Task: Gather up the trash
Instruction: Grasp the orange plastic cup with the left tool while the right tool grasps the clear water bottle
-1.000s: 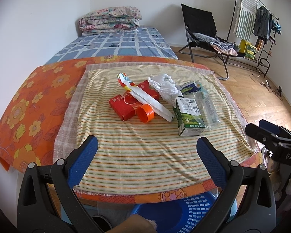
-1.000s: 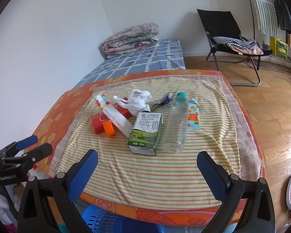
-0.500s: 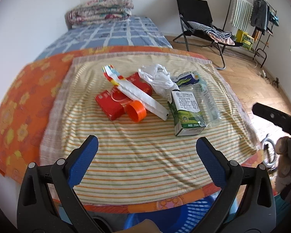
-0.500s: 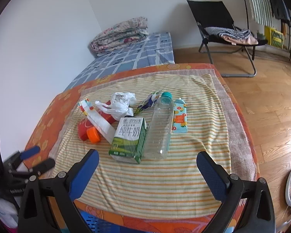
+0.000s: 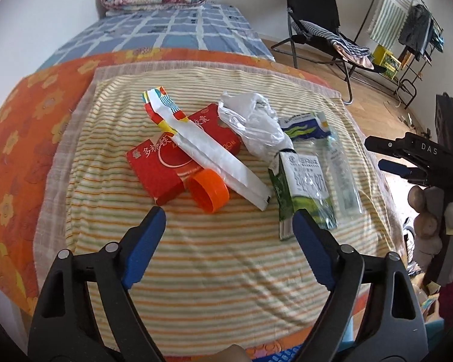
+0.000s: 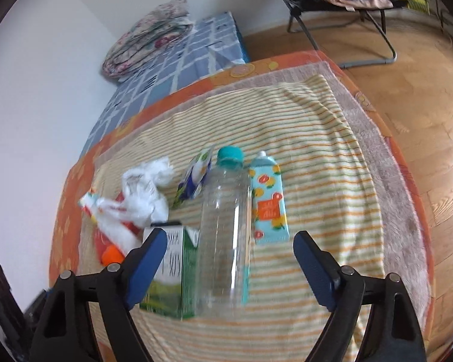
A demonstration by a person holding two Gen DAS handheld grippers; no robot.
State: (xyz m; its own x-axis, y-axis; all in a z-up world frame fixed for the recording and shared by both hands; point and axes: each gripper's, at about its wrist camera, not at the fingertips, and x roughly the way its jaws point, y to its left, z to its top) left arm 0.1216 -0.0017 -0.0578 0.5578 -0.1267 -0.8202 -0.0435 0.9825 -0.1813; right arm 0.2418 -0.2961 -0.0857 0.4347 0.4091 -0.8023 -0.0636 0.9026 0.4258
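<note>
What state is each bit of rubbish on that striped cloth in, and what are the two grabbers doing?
Bottle: lying flat, teal cap on, looks empty.
Milk carton: lying on its side.
Red box: flat, under the white wrapper.
Orange cap: loose, on its side.
Plastic bag: crumpled.
Tube: lying flat, capped.
Left gripper: closing, holds nothing.
Right gripper: closing, holds nothing.

Both wrist views look steeply down, close over striped cloth; shared: milk carton.
</note>
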